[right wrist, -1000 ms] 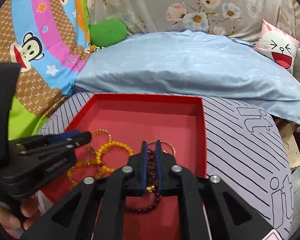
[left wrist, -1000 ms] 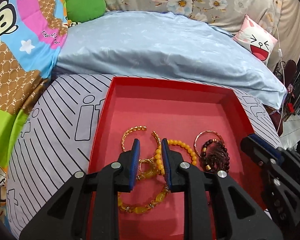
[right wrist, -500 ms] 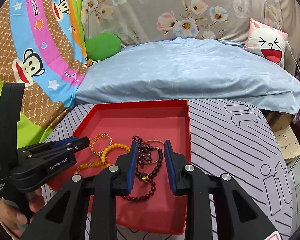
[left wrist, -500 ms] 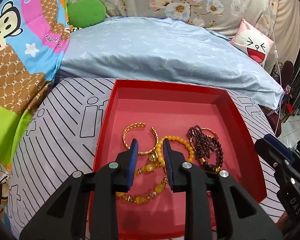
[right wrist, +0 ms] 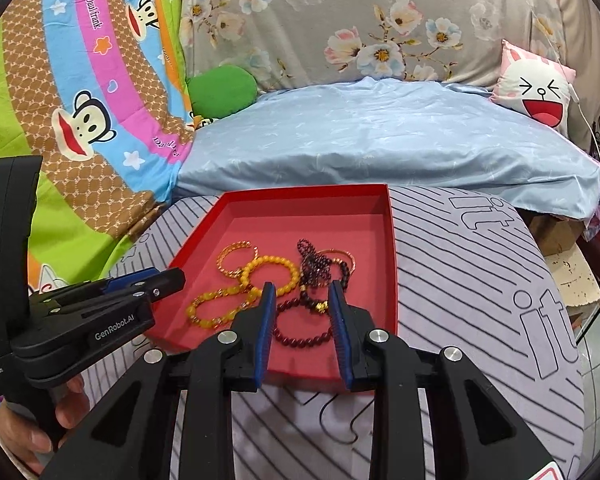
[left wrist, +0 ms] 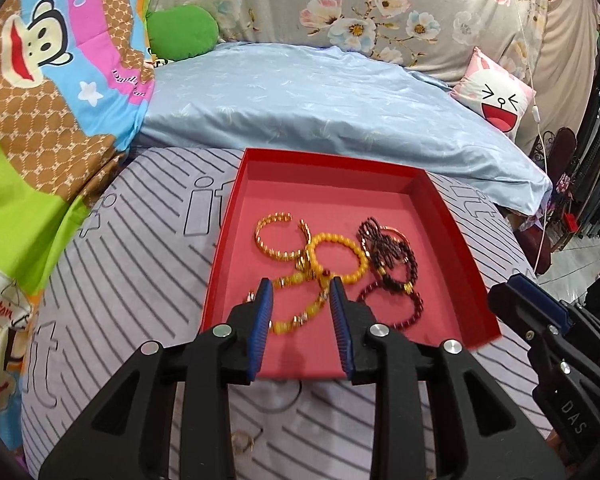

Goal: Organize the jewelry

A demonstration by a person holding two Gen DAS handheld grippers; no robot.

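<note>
Red tray [left wrist: 432, 204] is lying just ahead of both empty grippers, left gripper [left wrist: 300, 292] widening, right gripper [right wrist: 302, 294] parted; I'd untangle the bracelets [left wrist: 316, 252] singly.

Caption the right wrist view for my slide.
Right gripper open above a red tray of beaded bracelets on a striped cushion.

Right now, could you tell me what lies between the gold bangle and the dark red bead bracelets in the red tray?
A yellow bead bracelet lies between the gold bangle and the dark red bead bracelets, best seen in the left wrist view.
</note>
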